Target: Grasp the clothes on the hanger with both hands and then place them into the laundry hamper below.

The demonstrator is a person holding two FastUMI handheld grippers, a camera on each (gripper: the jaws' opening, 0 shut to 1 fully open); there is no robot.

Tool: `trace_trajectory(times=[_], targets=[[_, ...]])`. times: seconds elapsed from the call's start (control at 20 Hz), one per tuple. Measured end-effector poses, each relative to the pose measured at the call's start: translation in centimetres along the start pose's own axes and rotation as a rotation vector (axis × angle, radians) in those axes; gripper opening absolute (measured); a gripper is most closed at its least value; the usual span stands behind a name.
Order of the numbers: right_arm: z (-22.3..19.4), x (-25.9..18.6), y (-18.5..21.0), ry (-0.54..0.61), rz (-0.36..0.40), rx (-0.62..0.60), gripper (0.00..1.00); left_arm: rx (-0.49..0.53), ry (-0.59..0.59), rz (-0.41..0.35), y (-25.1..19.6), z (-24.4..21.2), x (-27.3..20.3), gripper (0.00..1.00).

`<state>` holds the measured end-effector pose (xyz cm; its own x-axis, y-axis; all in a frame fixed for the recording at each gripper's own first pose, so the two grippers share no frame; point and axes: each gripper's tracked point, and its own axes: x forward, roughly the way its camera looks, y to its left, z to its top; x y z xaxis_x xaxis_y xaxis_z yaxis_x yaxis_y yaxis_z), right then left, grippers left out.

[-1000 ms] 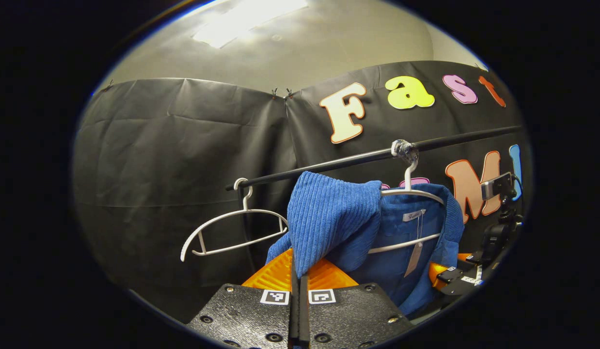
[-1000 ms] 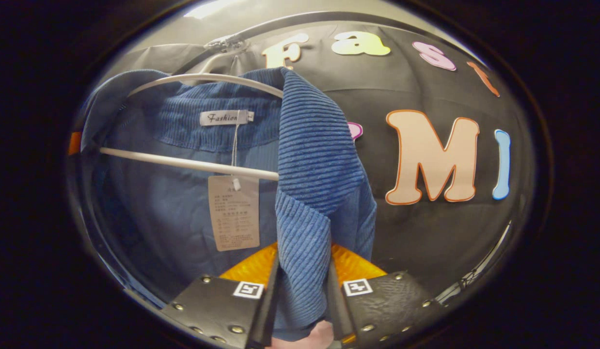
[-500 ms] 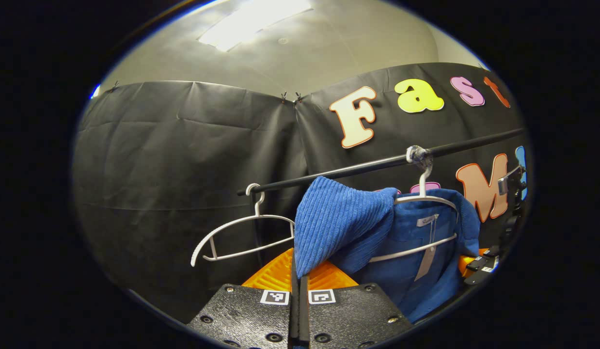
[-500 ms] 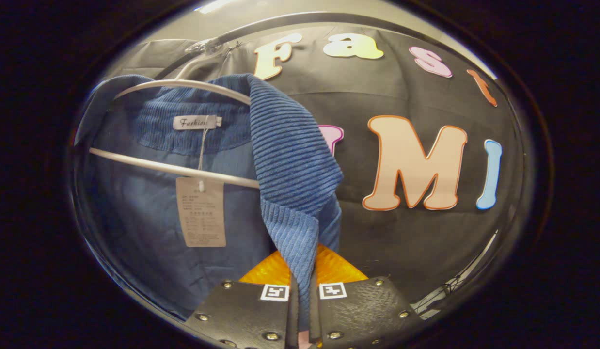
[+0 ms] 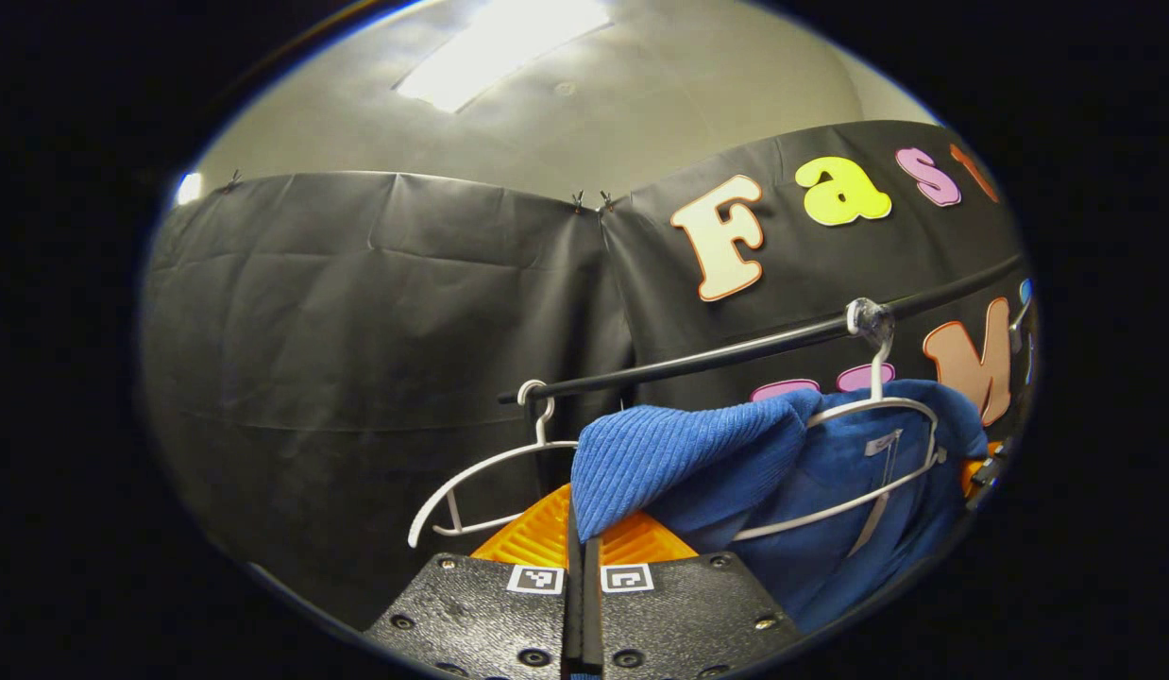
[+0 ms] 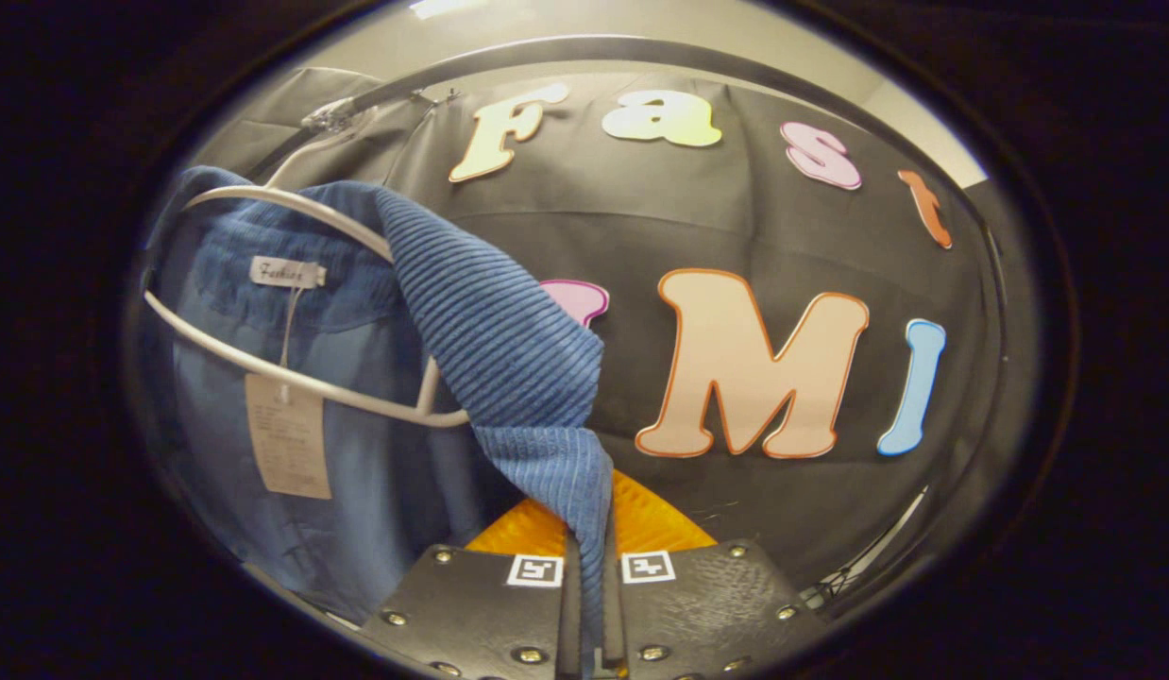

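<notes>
A blue corduroy jacket (image 5: 830,472) drapes over a white hanger (image 5: 887,411) on the black rail (image 5: 736,351), beside an empty white hanger (image 5: 481,472). The left gripper (image 5: 582,567) and right gripper (image 6: 591,567) each pinch a jacket edge, jaws nearly closed on the cloth.

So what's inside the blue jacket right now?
The white hanger is inside the blue jacket, its bar crossing the open neck beside a paper tag. The fabric covers the hanger's far shoulder.
</notes>
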<state>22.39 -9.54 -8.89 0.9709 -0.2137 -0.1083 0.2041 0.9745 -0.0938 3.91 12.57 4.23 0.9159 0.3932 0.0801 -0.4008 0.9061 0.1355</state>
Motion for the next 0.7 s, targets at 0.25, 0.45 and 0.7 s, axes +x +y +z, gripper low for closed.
trace_trajectory(times=[0.25, 0.45, 0.7], targets=[[1.7, 1.6, -1.6, -0.034, -0.022, 0.025, 0.09, 0.003, -0.012, 0.015, 0.6, 0.1, 0.8, 0.02], [2.4, 2.7, -2.0, -0.05, -0.028, 0.036, 0.09, 0.014, -0.018, 0.025, 1.1, 0.0, 1.6, 0.02], [2.8, 3.9, -2.4, -0.056, -0.032, 0.055, 0.09, 0.035, -0.011, 0.032, 1.9, -1.0, 3.3, 0.02]])
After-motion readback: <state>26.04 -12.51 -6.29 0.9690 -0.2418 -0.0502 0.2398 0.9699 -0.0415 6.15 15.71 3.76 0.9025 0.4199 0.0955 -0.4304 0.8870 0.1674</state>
